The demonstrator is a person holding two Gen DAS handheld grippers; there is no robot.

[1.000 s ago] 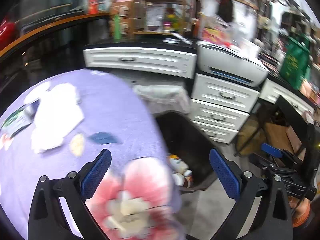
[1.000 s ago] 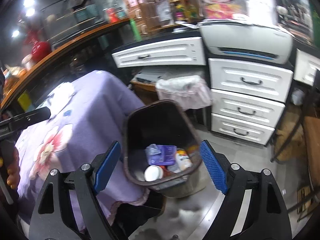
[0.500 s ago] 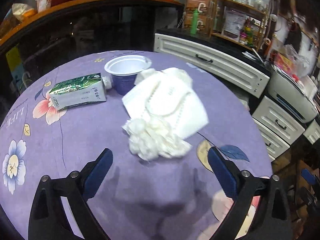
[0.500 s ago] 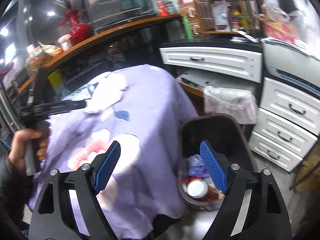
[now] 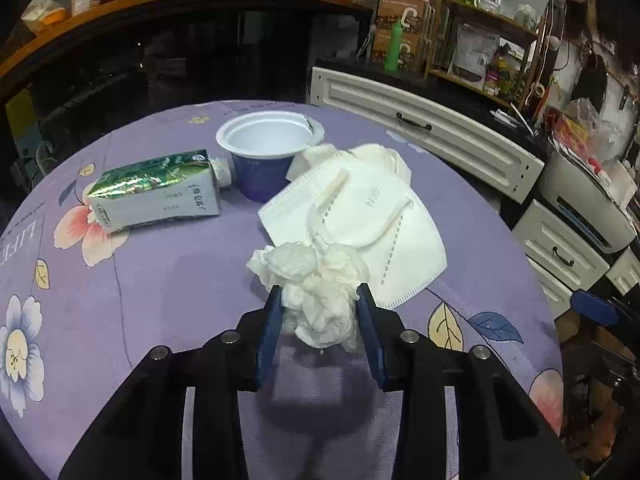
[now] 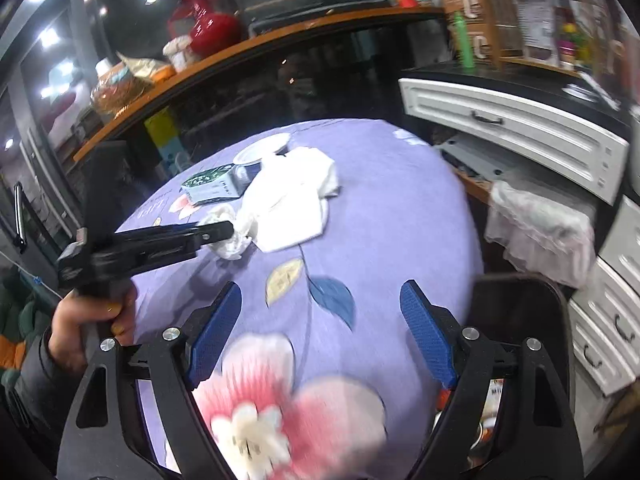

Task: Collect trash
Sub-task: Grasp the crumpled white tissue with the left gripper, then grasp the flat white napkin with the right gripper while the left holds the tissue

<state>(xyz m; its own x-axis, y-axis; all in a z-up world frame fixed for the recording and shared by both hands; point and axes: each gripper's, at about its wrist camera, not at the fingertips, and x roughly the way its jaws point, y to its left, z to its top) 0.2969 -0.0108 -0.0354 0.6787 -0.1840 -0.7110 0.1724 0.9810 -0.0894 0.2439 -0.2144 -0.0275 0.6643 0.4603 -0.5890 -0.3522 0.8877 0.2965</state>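
Observation:
On the purple flowered tablecloth (image 5: 160,300) lie a crumpled white tissue (image 5: 304,264), a white face mask (image 5: 368,216), a purple yoghurt cup (image 5: 268,148) and a green-and-grey carton (image 5: 156,192) on its side. My left gripper (image 5: 319,288) has the tissue between its blue pads, which touch it on both sides as the jaws are closing. The right wrist view shows that gripper (image 6: 228,232) at the tissue (image 6: 236,244), held by a hand (image 6: 92,320). My right gripper (image 6: 320,292) hangs open and empty over the cloth's near edge. The dark trash bin (image 6: 520,300) stands to its right.
White drawer units (image 5: 420,136) and a printer (image 5: 588,208) line the right side beyond the table. A second bin with a pale plastic liner (image 6: 536,224) stands behind the dark one. A dark counter with an orange edge (image 6: 280,40) runs behind the table.
My left gripper swung from the bin to the table, then its wide jaws narrowed onto the crumpled tissue. My right gripper moved from above the bin leftward over the table edge, still open.

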